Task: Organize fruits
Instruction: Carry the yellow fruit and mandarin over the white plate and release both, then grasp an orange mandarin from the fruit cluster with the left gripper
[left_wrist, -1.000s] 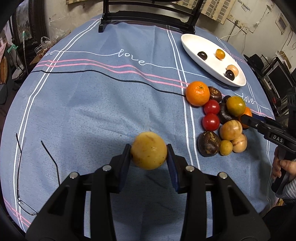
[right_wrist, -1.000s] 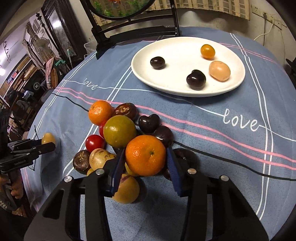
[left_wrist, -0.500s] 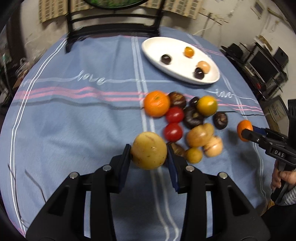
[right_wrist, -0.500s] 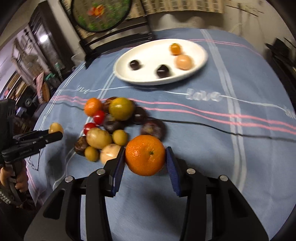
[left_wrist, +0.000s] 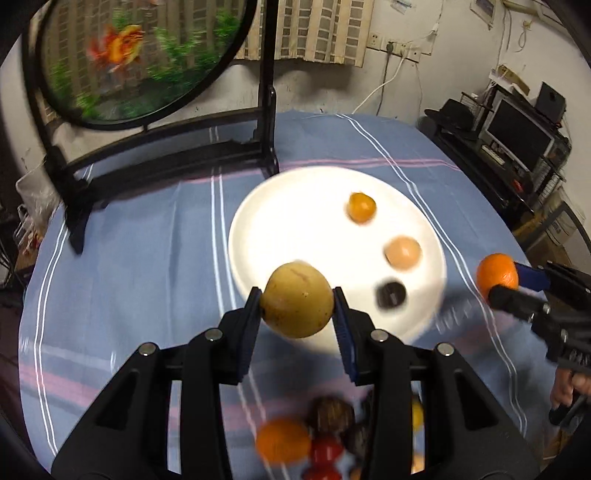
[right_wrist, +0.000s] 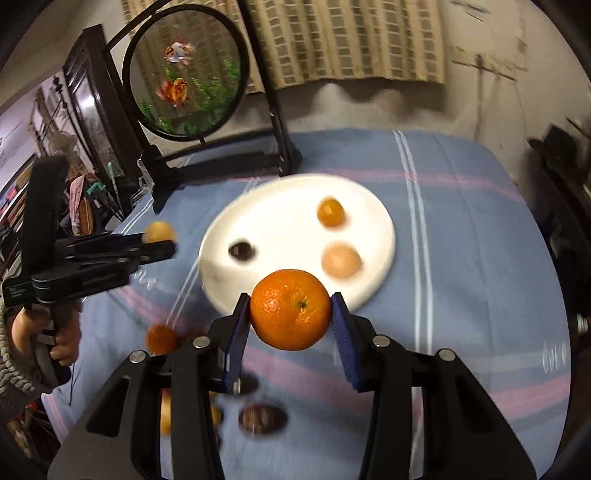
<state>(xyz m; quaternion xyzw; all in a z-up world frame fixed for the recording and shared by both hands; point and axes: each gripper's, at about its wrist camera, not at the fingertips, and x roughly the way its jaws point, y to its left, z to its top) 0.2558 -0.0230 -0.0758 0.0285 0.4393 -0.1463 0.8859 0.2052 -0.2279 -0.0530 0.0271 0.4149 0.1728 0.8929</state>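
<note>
While both tools hang above the near edge of the white plate, each pinches one fruit between its blue pads. The left tool is clamped on a yellow fruit, whose skin is dull and lightly speckled; in the left wrist view it overlaps the plate's near-left rim. The right tool is clamped on a mandarin, its small green stem scar facing the camera, and in the right wrist view it covers the plate's near rim. On the plate lie three fruits, apart from one another: a small orange one toward the far side, a pale peach one to the right, and a dark one near the front, blurred. The plate sits on a desk covered by a blue cloth with white and pink stripes. Nearer the person, mostly hidden under the left tool, the remaining pile shows an orange fruit, red ones and dark brown ones, all blurred. Behind the plate stands a black frame holding a round goldfish picture. A hand grips the left tool's handle at the left edge of the right wrist view.
</note>
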